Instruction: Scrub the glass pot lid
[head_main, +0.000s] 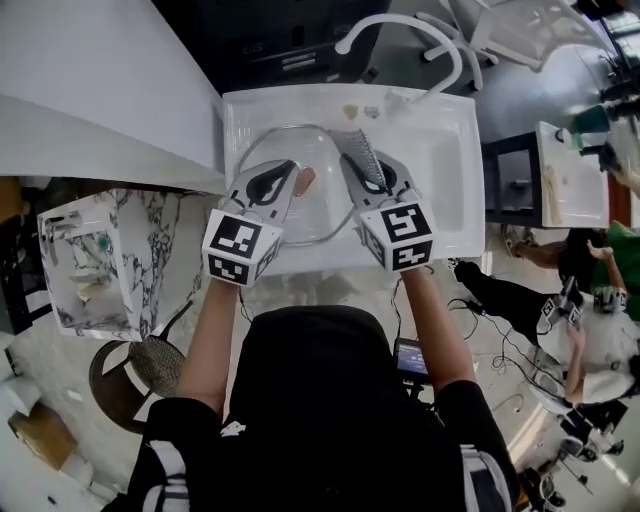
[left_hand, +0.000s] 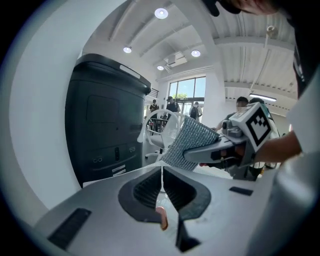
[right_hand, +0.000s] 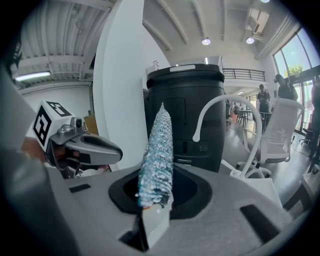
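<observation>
Left tool seemingly pinches lid; right tool grips scrubber.

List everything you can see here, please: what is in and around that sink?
sink: one, white, centre.
faucet: one, white, arching over the sink's back.
lid: one, clear glass with a metal rim, over the basin.
scrubber: one, silvery, beside the lid.
cabinet: one, black, behind the sink.
box: one, white marbled, left of the sink.
chair: one, white, behind the sink on the right.
bystanders: at least two, far right.
left hand-held gripper: one, grey, shut on the lid.
right hand-held gripper: one, grey, shut on the scrubber.
forearms: two, behind the grippers.
</observation>
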